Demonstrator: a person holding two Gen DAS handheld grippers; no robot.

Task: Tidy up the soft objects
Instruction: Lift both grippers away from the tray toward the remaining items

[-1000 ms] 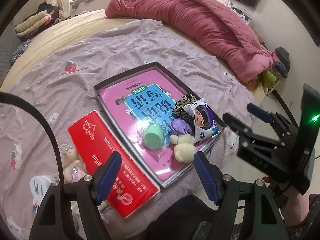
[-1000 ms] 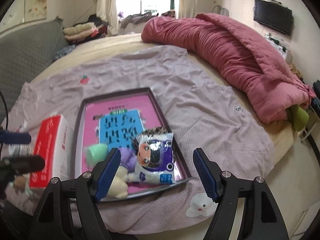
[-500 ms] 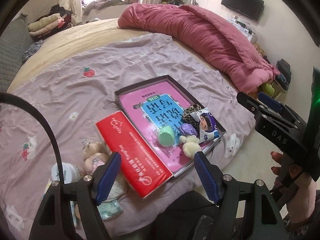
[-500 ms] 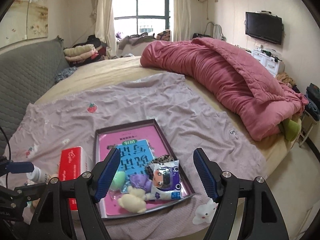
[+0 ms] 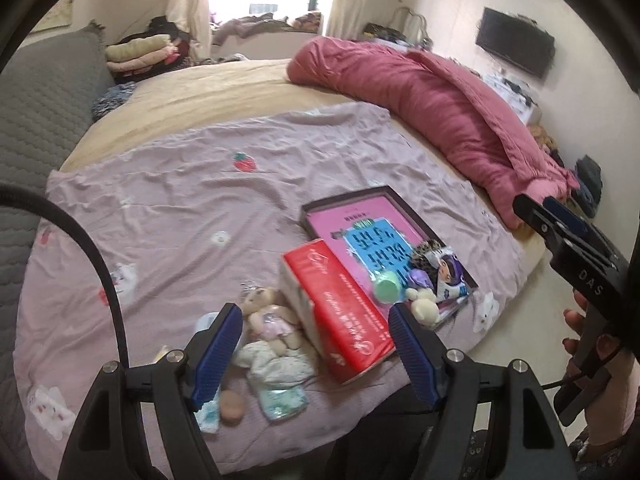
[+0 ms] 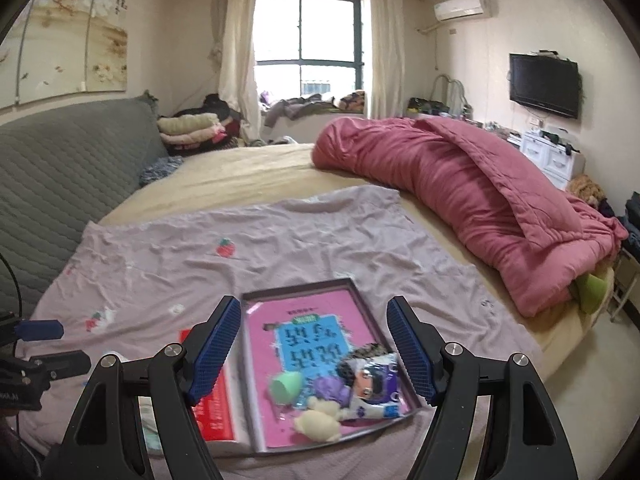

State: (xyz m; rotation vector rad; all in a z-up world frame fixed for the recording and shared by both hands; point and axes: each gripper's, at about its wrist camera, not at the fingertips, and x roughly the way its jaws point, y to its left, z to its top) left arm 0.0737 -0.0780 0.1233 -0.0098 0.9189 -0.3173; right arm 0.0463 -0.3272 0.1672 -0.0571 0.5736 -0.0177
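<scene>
1. I work over a round bed (image 6: 248,168) with a tan sheet; a mauve sheet (image 6: 280,240) printed with strawberries and small white animals is spread across its near half.
2. A rose-pink quilt (image 6: 460,188) lies bunched along the bed's right edge, and a grey quilted headboard (image 6: 60,168) runs along the left.
3. Behind the bed are a curtained window (image 6: 308,48), an air conditioner (image 6: 462,7), a wall television (image 6: 544,84) and a painted panel (image 6: 60,36) with characters too small to read.
4. A shallow dark tray (image 5: 394,196) holds a pink book (image 6: 320,344) with large Chinese characters on a blue panel; I cannot read them.
5. In the tray's near corner are a green cup (image 5: 386,287), a purple toy, a cream plush (image 5: 424,309) and a doll-face packet (image 6: 372,392).
6. Just left of the tray lies a red box (image 5: 344,312) with white print, blurred.
7. Left of the box, loose on the sheet, lie a teddy bear (image 5: 270,314) and other small soft things.
8. My left fingers (image 5: 316,354) stand wide, holding nothing.
9. My right fingers (image 6: 314,350) are also wide and empty; the other view shows "DAS" printed on that tool.
</scene>
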